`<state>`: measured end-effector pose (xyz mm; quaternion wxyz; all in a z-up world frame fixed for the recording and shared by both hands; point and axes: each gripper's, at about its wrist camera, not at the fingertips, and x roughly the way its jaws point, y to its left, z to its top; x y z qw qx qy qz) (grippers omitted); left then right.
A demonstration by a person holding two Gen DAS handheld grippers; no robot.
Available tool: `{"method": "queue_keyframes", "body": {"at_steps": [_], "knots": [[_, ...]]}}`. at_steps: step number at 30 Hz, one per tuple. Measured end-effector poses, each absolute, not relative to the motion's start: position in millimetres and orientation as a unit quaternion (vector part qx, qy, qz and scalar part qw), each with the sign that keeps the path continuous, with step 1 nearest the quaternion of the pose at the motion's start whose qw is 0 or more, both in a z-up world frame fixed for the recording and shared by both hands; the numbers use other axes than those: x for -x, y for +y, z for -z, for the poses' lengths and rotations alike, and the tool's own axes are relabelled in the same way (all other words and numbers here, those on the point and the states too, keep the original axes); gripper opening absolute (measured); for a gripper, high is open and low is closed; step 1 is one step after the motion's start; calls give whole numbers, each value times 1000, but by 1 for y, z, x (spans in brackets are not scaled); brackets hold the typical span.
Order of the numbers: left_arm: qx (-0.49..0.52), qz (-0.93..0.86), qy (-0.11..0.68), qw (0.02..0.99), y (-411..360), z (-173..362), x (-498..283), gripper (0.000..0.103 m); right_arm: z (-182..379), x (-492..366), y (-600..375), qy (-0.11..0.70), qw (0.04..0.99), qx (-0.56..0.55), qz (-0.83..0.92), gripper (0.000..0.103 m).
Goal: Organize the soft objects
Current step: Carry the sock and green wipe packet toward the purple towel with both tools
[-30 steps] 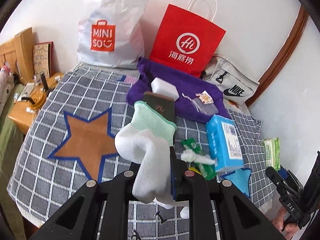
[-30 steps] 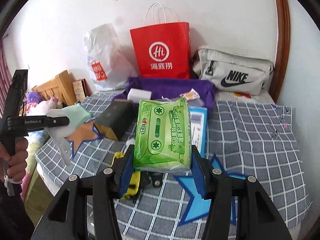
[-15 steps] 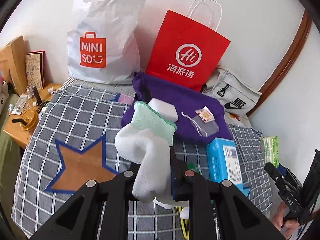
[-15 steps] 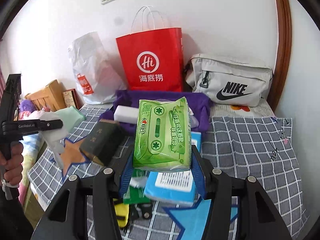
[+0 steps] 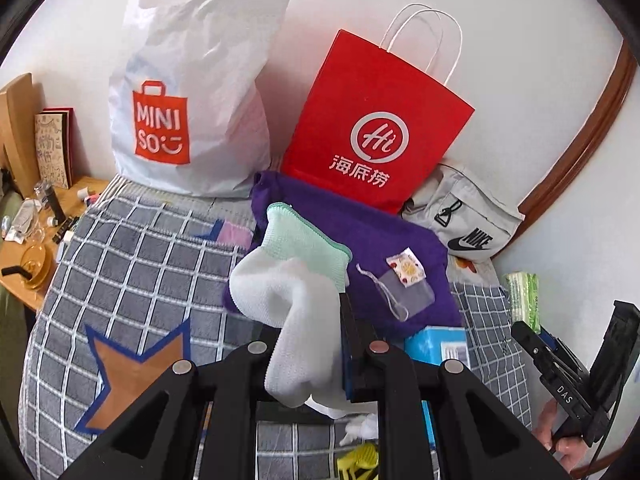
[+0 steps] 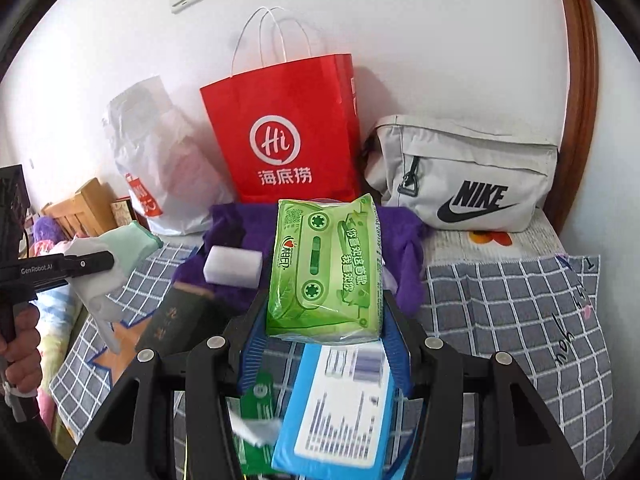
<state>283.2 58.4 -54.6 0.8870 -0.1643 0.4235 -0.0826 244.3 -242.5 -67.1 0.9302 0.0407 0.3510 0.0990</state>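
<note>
My left gripper (image 5: pixel 310 344) is shut on a white glove with a mint-green cuff (image 5: pixel 296 276) and holds it above the checked bedspread, in front of the purple cloth (image 5: pixel 384 248). The glove also shows at the left of the right wrist view (image 6: pixel 108 264). My right gripper (image 6: pixel 324 340) is shut on a green tissue pack (image 6: pixel 326 268), held above a blue tissue pack (image 6: pixel 340 412). The green pack's edge shows at the right of the left wrist view (image 5: pixel 522 300).
A red paper bag (image 5: pixel 372 132), a white Miniso bag (image 5: pixel 192 92) and a grey Nike pouch (image 6: pixel 468 176) stand along the wall. A white sponge block (image 6: pixel 232 266) lies on the purple cloth, a dark book (image 6: pixel 180 320) beside it. A wooden side table (image 5: pixel 32 256) is left of the bed.
Both grippers have moved forward over the bed towards the bags at the wall, each keeping its hold. The purple cloth and bags appear closer and larger now.
</note>
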Motion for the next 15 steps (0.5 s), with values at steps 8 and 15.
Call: {"method": "queue_keyframes", "body": {"at_steps": [8,15], "knots": [[162,79,430,885,52,60,-316,16,66,-282,-242,349,930,-46,-107,52],[158,77,436,883,42,66,-345,16,69,-317,-246,357,925,-49,-118,52]]}}
